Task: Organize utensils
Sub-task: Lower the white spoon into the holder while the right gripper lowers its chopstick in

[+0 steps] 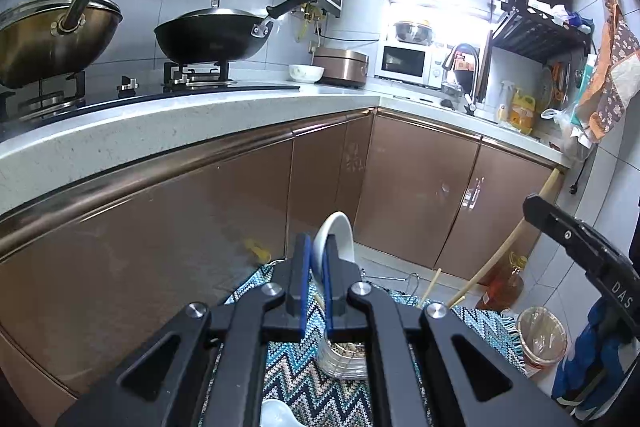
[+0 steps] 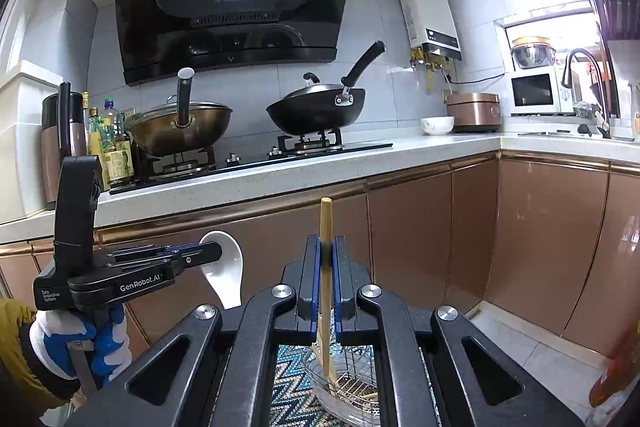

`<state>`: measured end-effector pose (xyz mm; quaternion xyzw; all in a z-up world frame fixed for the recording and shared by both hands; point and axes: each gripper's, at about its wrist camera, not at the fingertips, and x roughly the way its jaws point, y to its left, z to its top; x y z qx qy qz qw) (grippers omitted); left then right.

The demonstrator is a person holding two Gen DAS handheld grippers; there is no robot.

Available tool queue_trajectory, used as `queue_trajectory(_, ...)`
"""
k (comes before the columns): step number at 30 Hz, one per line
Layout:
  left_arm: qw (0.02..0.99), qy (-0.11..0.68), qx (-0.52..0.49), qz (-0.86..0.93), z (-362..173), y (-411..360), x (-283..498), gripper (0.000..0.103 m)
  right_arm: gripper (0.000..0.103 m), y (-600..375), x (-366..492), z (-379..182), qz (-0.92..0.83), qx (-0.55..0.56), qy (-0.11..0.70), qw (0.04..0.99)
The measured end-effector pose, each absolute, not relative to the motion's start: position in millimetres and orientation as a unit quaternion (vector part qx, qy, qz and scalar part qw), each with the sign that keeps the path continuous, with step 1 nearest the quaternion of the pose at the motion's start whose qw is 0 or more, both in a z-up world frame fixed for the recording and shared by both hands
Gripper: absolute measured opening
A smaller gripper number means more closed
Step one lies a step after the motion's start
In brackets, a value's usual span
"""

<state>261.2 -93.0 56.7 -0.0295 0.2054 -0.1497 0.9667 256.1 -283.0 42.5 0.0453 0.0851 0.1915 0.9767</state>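
While you look along your left gripper [image 1: 316, 263], its blue pads are clamped on a white ceramic spoon [image 1: 334, 239], whose bowl stands up above the fingertips. Below it a wire utensil holder [image 1: 344, 359] sits on a zigzag-patterned cloth [image 1: 296, 379], and a second white spoon [image 1: 276, 413] lies at the bottom edge. Your right gripper [image 1: 580, 251] shows at the right, a long wooden stick [image 1: 500, 255] running past it.

From your right wrist, the right gripper [image 2: 327, 255] is clamped on an upright wooden chopstick [image 2: 326, 267] whose lower end reaches into the holder [image 2: 344, 387]. Your gloved left hand [image 2: 80, 343] holds the left gripper [image 2: 208, 253] with the spoon [image 2: 226, 267] at the left.
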Motion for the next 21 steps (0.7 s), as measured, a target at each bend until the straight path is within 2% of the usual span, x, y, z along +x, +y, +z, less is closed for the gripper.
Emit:
queue_trajectory(10, 0.975, 0.184, -0.037, -0.122, 41, -116, 286, 0.005, 0.005, -283, 271, 26, 0.152, 0.029, 0.095, 0.983)
queue_trajectory(19, 0.978, 0.190, -0.021, -0.088, -15, -157, 321, 0.006, 0.005, -285, 296, -15, 0.120, 0.033, 0.126, 0.984)
queue_trajectory(21, 0.975, 0.199, -0.020, -0.095, -28, -162, 326, 0.010, 0.005, -284, 301, -25, 0.115, 0.030, 0.138, 0.983)
